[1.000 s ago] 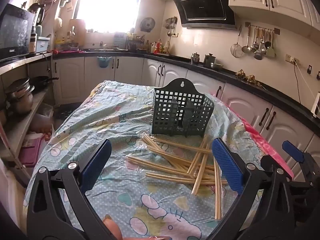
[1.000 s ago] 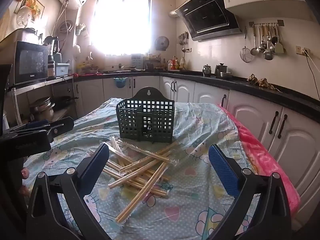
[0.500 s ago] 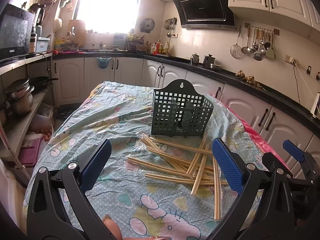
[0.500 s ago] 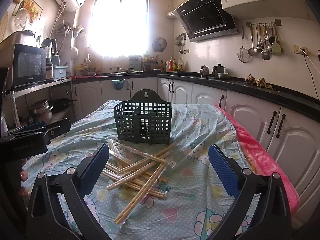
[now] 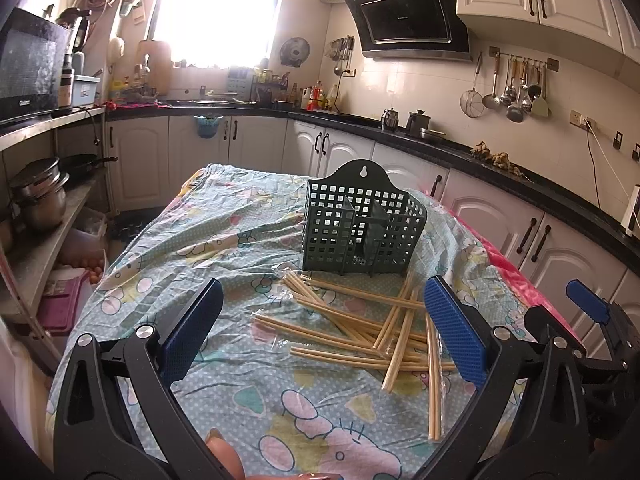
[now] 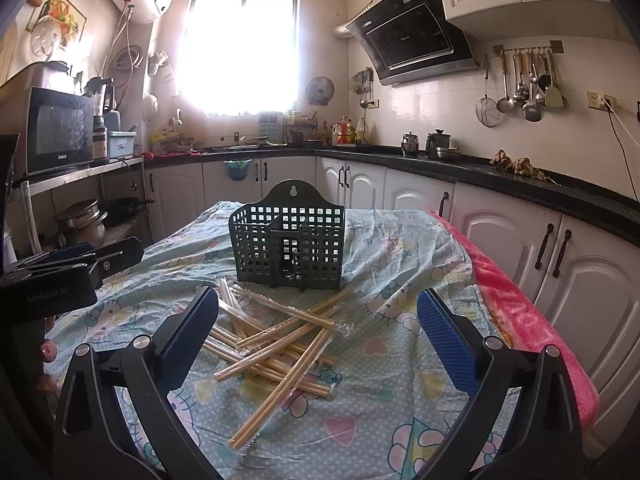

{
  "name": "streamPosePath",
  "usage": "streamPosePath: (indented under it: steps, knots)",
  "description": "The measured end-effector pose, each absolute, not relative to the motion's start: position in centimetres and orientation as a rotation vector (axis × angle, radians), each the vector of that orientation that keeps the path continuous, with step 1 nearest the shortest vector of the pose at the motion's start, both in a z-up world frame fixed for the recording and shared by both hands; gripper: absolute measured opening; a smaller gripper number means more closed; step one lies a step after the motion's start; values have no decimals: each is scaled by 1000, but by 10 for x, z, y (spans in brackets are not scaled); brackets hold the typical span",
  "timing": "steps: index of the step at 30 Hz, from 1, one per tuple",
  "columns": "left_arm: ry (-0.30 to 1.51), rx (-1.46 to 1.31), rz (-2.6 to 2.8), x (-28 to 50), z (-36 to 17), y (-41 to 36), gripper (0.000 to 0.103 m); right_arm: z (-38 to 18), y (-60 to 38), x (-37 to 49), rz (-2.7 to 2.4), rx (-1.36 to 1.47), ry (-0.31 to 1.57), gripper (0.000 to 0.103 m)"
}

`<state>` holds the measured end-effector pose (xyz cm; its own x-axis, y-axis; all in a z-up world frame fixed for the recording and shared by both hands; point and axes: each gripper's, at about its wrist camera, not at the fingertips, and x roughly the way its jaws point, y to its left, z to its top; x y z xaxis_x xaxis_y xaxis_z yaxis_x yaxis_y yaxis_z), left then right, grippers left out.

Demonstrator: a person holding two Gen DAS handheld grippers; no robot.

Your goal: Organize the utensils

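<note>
**Sticks on the table, holder behind them**

This is a kitchen with white cupboards, and a table [image 6: 400, 412] under a cartoon cloth sits in the middle. On the cloth lies a messy pile of chopsticks [image 6: 276, 344], each pair in a clear wrapper. They cross over each other and point many ways. Just behind the pile stands a dark green holder [image 6: 288, 246] with square holes. It is upright and looks empty, so I think none of the sorting is done yet.

The left gripper [image 5: 320, 334] has its blue pads spread wide and holds nothing. The right gripper [image 6: 318, 334] is also spread wide and holds nothing. Both hang above the near end of the table, apart from the sticks.

The pile lies straight ahead of both grippers and a little below. From the left gripper, most sticks sit toward its right pad [image 5: 456, 332]. From the right gripper, they sit toward its left pad [image 6: 190, 330]. One long pair [image 6: 280, 388] points toward the right gripper, so that one seems easiest to reach first.
</note>
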<state>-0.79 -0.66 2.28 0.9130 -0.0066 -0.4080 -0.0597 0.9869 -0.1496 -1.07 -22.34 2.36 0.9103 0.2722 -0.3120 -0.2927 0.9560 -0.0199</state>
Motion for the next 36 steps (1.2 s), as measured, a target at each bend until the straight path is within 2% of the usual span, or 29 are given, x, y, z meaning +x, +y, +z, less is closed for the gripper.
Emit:
streamPosePath:
  steps: [14,36]
  knots:
    - [417,-179,31,-4,20,3,93,27,-218,-11,325,-87,304,97]
    - [549,-383,-1,34,0,65,93,26,-210,32,416,-94,419,97]
